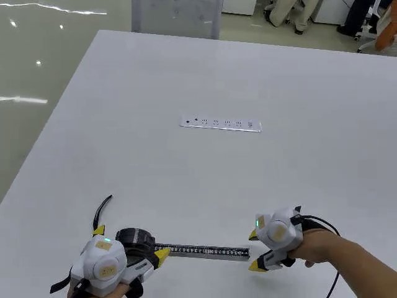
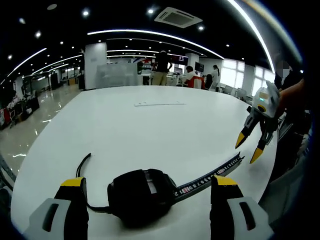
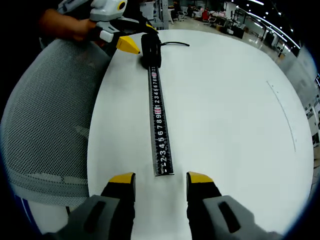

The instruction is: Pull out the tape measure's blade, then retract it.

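The black tape measure case (image 1: 136, 238) lies on the white table (image 1: 205, 180) near its front edge, and its wrist strap (image 1: 101, 210) curls off to the left. The blade (image 1: 205, 251) is drawn out to the right and rests flat on the table. My left gripper (image 1: 131, 242) is open, with its jaws either side of the case (image 2: 144, 196) and not touching it. My right gripper (image 1: 255, 250) is open too. The blade's end hook (image 3: 164, 172) lies just ahead of its yellow fingertips (image 3: 123, 178), free of them.
A white power strip (image 1: 220, 123) is set in the table's middle. The table's front edge runs close behind both grippers. A grey mesh chair back (image 3: 45, 125) stands beside that edge. People and chairs (image 1: 372, 25) are far off beyond the table.
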Action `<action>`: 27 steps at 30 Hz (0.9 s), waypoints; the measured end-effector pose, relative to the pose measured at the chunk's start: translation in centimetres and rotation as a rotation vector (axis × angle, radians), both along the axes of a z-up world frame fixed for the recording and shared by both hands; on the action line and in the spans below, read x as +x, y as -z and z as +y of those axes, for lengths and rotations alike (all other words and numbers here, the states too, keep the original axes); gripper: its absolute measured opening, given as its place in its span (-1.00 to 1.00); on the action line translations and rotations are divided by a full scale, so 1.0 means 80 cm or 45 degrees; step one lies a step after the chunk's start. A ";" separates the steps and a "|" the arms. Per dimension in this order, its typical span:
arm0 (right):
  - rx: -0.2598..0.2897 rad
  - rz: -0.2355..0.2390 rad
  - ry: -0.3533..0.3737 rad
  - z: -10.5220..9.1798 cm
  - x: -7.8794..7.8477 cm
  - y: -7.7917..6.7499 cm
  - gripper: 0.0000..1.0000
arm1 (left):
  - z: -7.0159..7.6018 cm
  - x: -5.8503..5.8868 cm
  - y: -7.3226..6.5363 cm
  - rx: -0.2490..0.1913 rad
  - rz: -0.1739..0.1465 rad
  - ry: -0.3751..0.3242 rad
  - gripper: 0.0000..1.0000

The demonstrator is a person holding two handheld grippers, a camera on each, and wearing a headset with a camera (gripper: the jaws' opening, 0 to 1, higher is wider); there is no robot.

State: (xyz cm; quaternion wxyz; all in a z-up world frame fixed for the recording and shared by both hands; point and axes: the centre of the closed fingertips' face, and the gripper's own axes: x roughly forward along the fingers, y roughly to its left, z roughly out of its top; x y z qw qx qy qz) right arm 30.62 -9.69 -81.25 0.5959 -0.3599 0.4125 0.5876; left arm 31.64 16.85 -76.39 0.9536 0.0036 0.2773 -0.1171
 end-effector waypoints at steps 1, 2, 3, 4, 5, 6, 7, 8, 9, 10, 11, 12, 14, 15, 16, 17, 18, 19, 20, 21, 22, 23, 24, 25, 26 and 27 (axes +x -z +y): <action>-0.001 0.003 0.001 0.001 0.000 0.001 -0.24 | 0.000 0.000 0.001 0.003 0.003 0.002 1.00; -0.001 0.002 0.005 0.001 0.000 0.002 -0.27 | 0.000 -0.001 0.000 0.007 0.001 0.005 1.00; 0.000 0.002 0.009 0.002 0.001 0.003 -0.29 | -0.001 0.000 -0.001 0.005 -0.011 0.010 1.00; 0.003 0.003 0.015 0.003 0.001 0.004 -0.31 | -0.002 0.001 -0.003 -0.008 -0.028 0.013 1.00; 0.003 0.005 0.020 0.003 0.002 0.005 -0.33 | -0.002 0.001 -0.003 -0.016 -0.025 0.007 1.00; 0.002 0.009 0.027 0.004 0.003 0.007 -0.34 | -0.001 0.001 -0.003 -0.019 -0.021 0.006 1.00; 0.005 0.014 0.029 0.005 0.003 0.008 -0.38 | -0.002 0.001 -0.002 -0.020 -0.019 0.007 1.00; 0.005 0.017 0.032 0.005 0.003 0.009 -0.41 | -0.002 0.001 -0.002 -0.020 -0.019 0.007 1.00; 0.002 0.021 0.037 0.005 0.003 0.013 -0.43 | -0.002 0.001 -0.002 -0.020 -0.018 0.007 1.00; 0.000 0.022 0.037 0.005 0.003 0.015 -0.46 | -0.002 0.001 -0.002 -0.022 -0.020 0.007 1.00; -0.003 0.021 0.040 0.005 0.003 0.016 -0.48 | -0.002 0.001 -0.002 -0.021 -0.021 0.007 0.99; -0.005 0.021 0.042 0.004 0.004 0.016 -0.48 | -0.002 0.000 -0.002 -0.021 -0.020 0.006 0.99; 0.000 0.006 0.041 0.005 0.007 0.018 -0.51 | 0.000 0.000 -0.002 -0.022 -0.016 0.002 0.99; -0.001 0.008 0.052 0.005 0.008 0.018 -0.54 | 0.001 0.000 -0.002 -0.024 -0.015 -0.002 0.99; 0.002 0.009 0.053 0.005 0.008 0.017 -0.56 | 0.002 0.000 -0.001 -0.027 -0.013 -0.007 0.99; 0.001 0.010 0.054 0.005 0.008 0.017 -0.57 | 0.002 0.000 -0.001 -0.027 -0.012 -0.008 0.99; 0.001 0.011 0.053 0.005 0.009 0.017 -0.57 | 0.002 0.000 -0.001 -0.027 -0.009 -0.009 0.99; 0.000 0.011 0.051 0.005 0.009 0.017 -0.58 | 0.003 0.000 0.000 -0.026 -0.007 -0.010 0.99; -0.003 0.008 0.047 0.005 0.008 0.017 -0.59 | 0.003 0.000 0.001 -0.026 -0.005 -0.011 0.99; -0.006 0.001 0.040 0.006 0.007 0.017 -0.61 | 0.002 0.000 0.002 -0.027 -0.002 -0.012 0.99; -0.005 -0.008 0.034 0.006 0.007 0.018 -0.62 | 0.002 0.000 0.003 -0.028 0.000 -0.013 0.99; -0.007 -0.029 0.021 0.006 0.007 0.017 -0.64 | 0.002 0.000 0.003 -0.028 0.001 -0.013 0.99; -0.016 -0.066 -0.017 0.005 0.008 0.017 -0.66 | 0.002 0.000 0.003 -0.026 0.003 -0.014 0.98; -0.021 -0.078 -0.033 0.005 0.007 0.018 -0.66 | 0.003 0.000 0.003 -0.024 0.004 -0.015 0.98; -0.023 -0.060 -0.021 0.006 0.003 0.018 -0.69 | 0.002 0.000 0.004 -0.026 0.006 -0.015 0.97; -0.027 -0.071 -0.027 0.006 0.004 0.018 -0.70 | 0.002 0.000 0.004 -0.028 0.007 -0.017 0.96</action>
